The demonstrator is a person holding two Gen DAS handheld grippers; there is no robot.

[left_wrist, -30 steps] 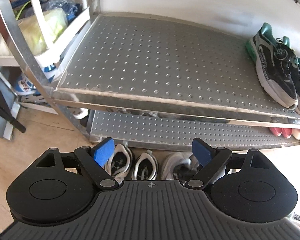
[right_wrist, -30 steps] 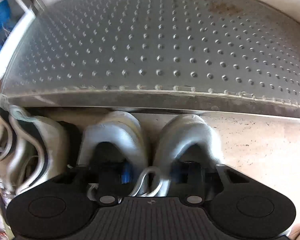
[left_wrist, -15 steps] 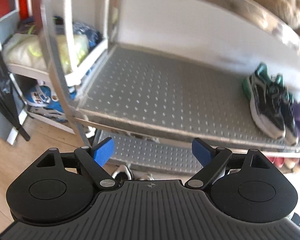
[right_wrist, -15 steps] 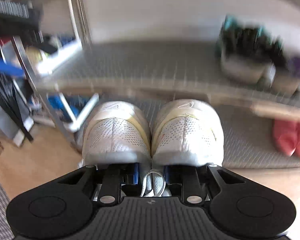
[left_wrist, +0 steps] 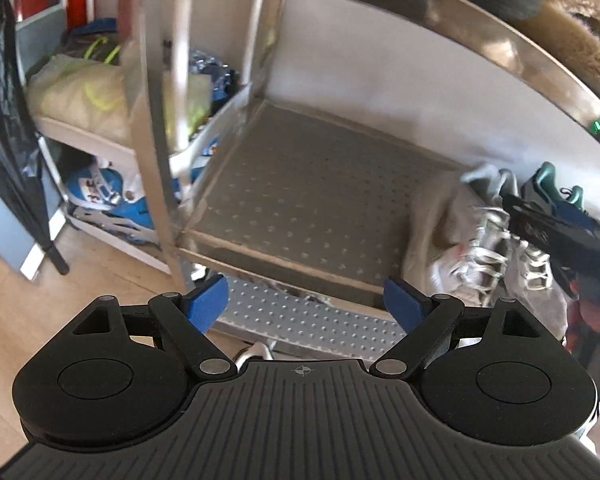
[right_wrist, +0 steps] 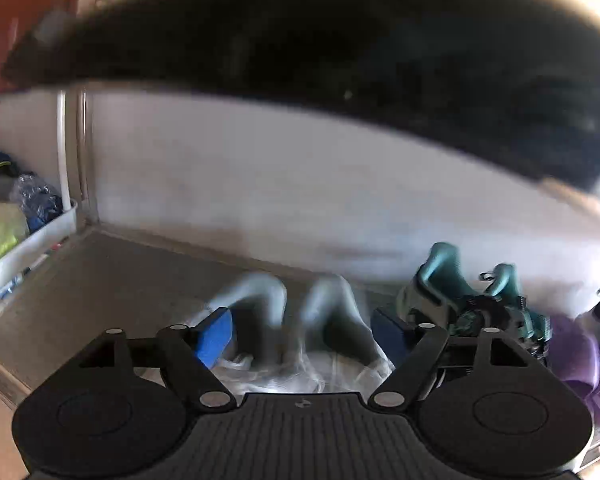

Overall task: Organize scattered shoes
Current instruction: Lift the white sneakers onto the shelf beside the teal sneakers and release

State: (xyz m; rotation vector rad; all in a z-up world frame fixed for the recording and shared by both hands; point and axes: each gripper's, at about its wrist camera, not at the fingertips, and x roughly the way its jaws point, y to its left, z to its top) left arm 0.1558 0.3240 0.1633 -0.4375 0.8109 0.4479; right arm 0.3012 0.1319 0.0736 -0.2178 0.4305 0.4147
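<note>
letting go of the white pair on the middle shelf

left wrist view: the left gripper is hanging with its blue pads spread wide, nothing between them, aimed down at the studded middle shelf. at 3 o'clock the white sneakers are sitting blurred on that shelf, just beside the black-and-teal sneakers, with the right gripper over them.

right wrist view: the right gripper's jaws have just been opening; its pads are standing apart, the white sneakers lying between them but no longer pinched. their heels are pointing at 12 o'clock toward the back wall, toes toward the camera, long axis running front to back, side by side. the teal pair is sitting at 3 o'clock, purple slippers beyond.

to finish well, i judge the gripper should be backing straight out along that axis, pads wide, so the laces are not snagging and the pair is staying parallel.
</note>
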